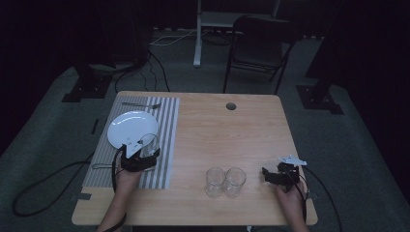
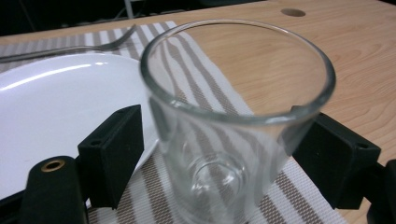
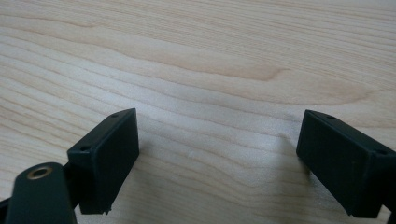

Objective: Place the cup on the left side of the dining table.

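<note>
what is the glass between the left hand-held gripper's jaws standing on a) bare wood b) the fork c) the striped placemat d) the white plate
c: in the left gripper view the glass stands upright on the striped placemat, just beside the white plate, with the fork lying farther off.

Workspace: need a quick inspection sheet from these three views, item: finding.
Surface: wooden table, striped placemat on its left.
Job's things: clear glass upright on the placemat beside the white plate; two more glasses side by side near the front edge.
Clutter: fork beyond the plate.
Grippers: left gripper straddles the glass, pads clear of it; right gripper open over bare wood.
Cables: one trails from each gripper; more on the floor.
Surroundings: dark room, chair behind the table.
</note>
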